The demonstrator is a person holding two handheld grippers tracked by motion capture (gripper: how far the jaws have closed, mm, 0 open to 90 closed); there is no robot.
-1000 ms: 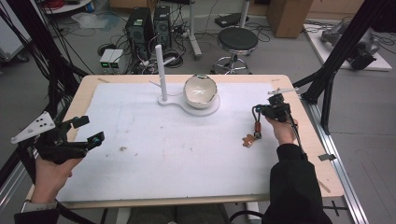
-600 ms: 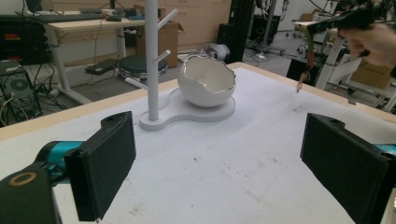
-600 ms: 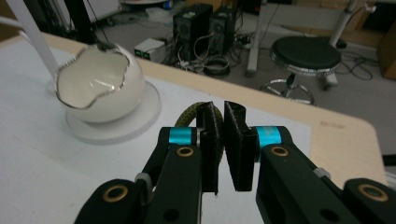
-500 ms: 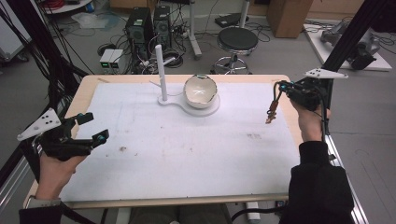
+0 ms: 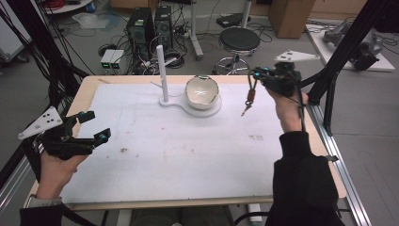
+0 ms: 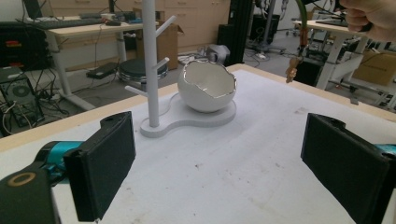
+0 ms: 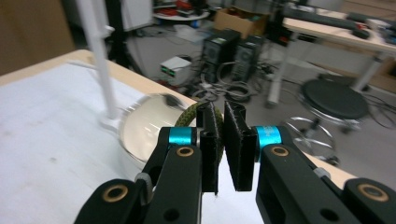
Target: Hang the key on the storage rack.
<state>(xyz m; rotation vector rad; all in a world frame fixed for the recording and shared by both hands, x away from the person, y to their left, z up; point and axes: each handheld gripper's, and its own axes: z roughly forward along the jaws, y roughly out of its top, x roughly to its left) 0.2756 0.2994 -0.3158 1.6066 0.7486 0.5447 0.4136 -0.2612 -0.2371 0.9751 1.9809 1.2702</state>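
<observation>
A white stand has a tall post [image 5: 161,70] with side pegs [image 6: 163,63] and a cracked-egg bowl [image 5: 201,92] on one shared base [image 5: 176,102]. It stands at the far middle of the table. My right gripper [image 5: 254,71] hangs in the air right of the bowl, shut on a dark green cord loop [image 7: 189,114]. A small brown and gold charm [image 5: 248,100] dangles from the cord above the mat, and it also hangs at the upper right [image 6: 294,70] in the left gripper view. My left gripper [image 5: 97,126] hovers at the table's left edge, open and holding nothing [image 6: 224,172].
A white mat [image 5: 188,155] covers most of the wooden table [image 5: 89,89]. A few small dark specks [image 5: 124,150] lie on it. Black frame struts [image 5: 336,70] rise at the right edge. A round stool [image 5: 240,40] and computer towers [image 5: 146,23] stand on the floor beyond.
My right gripper has lifted the cord and charm off the mat, risen, and swung left towards the bowl. The left gripper has barely shifted.
</observation>
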